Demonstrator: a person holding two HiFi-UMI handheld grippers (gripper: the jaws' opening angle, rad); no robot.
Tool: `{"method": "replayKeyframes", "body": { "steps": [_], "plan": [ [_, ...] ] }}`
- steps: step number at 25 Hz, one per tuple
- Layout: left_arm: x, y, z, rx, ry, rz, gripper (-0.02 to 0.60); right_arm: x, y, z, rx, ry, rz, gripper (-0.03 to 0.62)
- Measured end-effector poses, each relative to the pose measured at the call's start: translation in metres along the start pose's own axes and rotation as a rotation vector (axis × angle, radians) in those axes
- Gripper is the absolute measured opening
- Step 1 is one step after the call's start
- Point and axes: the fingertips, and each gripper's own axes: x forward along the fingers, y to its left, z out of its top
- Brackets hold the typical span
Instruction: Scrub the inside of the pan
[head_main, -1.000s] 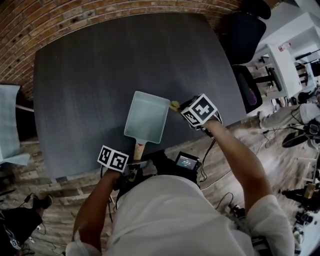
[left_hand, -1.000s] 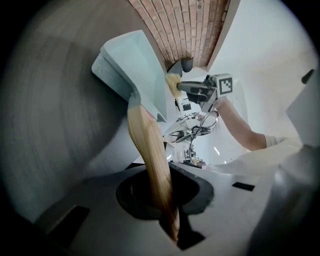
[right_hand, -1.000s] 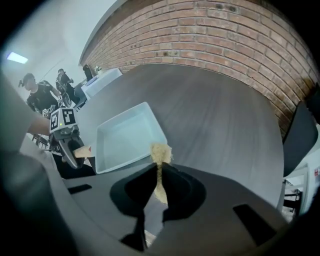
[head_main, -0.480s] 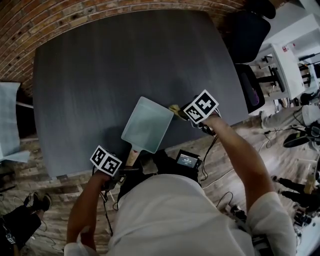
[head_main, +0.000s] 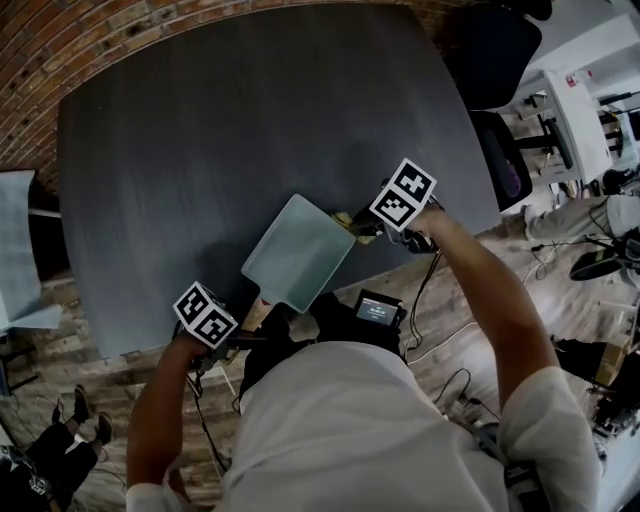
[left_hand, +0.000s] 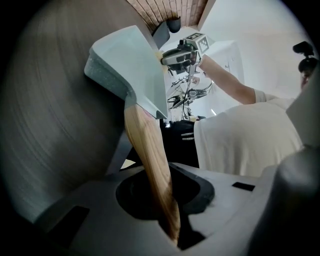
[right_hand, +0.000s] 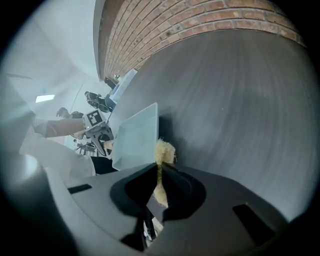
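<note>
At the near edge of the worktop (head_main: 200, 130), the left gripper (head_main: 252, 325) squeezes the wooden handle (left_hand: 150, 160) of the pan (head_main: 297, 252), and the right gripper (head_main: 358, 224), pinching a yellow scrubber (head_main: 345, 217), is just right of the pan's rim.

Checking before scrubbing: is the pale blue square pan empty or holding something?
Empty: the pale blue square pan shows only bare interior.

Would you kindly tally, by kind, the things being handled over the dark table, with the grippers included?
pan: 1
scrub pad: 1
grippers: 2 (left gripper shut on the pan's handle, right gripper shut on the scrub pad)
Total: 4
</note>
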Motion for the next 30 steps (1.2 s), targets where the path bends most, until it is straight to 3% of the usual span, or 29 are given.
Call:
{"method": "replayKeyframes", "body": {
  "steps": [7, 17, 30],
  "plan": [
    [-0.003, -0.004, 0.001, 0.043, 0.081, 0.004, 0.055, 0.004, 0.002, 0.021, 0.012, -0.015, 0.074, 0.037],
    [0.0, -0.003, 0.001, 0.071, 0.152, 0.027, 0.057, 0.006, -0.002, 0.06, 0.022, -0.071, 0.074, 0.037],
    [0.005, -0.005, 0.018, 0.08, 0.116, 0.015, 0.061, 0.001, -0.011, 0.121, -0.051, -0.161, -0.099, 0.037]
  ]
}}
